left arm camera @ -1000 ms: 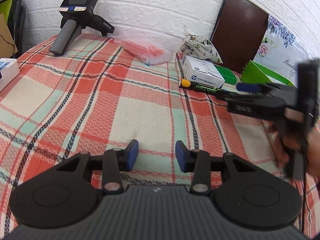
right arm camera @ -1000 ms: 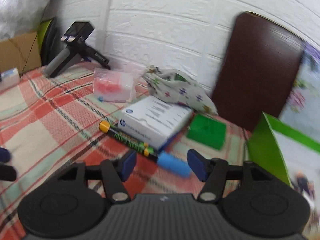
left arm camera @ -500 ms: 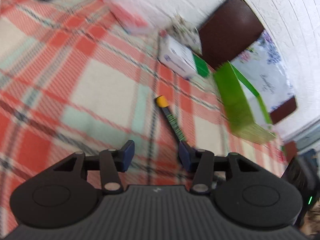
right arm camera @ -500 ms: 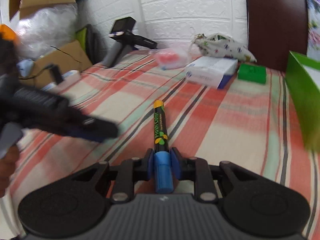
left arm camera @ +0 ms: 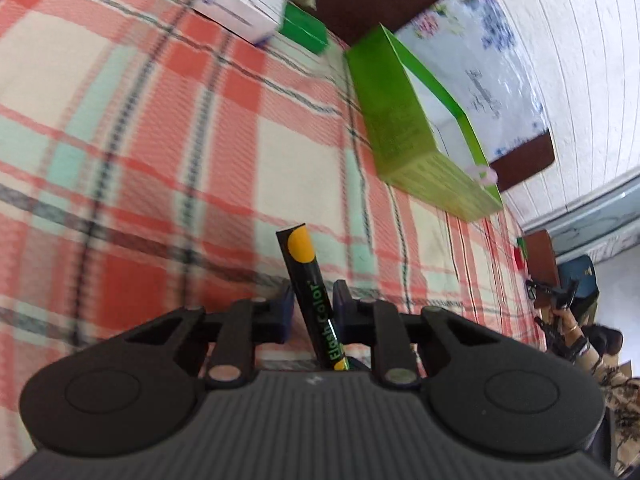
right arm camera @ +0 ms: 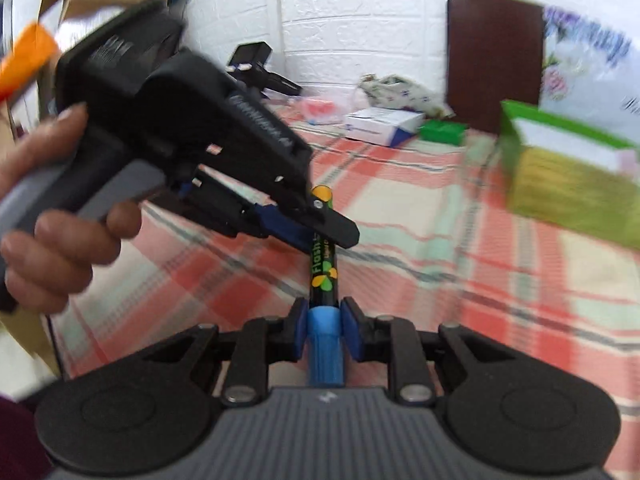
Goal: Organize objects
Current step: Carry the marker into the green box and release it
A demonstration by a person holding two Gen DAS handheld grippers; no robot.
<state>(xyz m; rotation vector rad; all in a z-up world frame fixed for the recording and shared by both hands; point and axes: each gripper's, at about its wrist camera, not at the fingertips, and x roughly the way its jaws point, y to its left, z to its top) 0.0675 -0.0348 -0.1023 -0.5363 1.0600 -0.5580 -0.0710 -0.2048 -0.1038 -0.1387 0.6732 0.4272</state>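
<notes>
Holding the Flash Color marker (right arm camera: 322, 268) by its blue cap in your clamped right gripper (right arm camera: 323, 322), close the left gripper (left arm camera: 311, 309) (pads seemingly flanking the barrel, contact unclear) before releasing above the plaid cloth (left arm camera: 160, 128).

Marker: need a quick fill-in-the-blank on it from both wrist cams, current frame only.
1. The right claw is shut on the marker's ____ cap.
2. The left claw has a finger on either side of the marker's ____ barrel.
3. The print on the barrel reads "Flash ____".
4. The open box on the plaid cloth is ____.
Missing words: blue; black; Color; green.
</notes>
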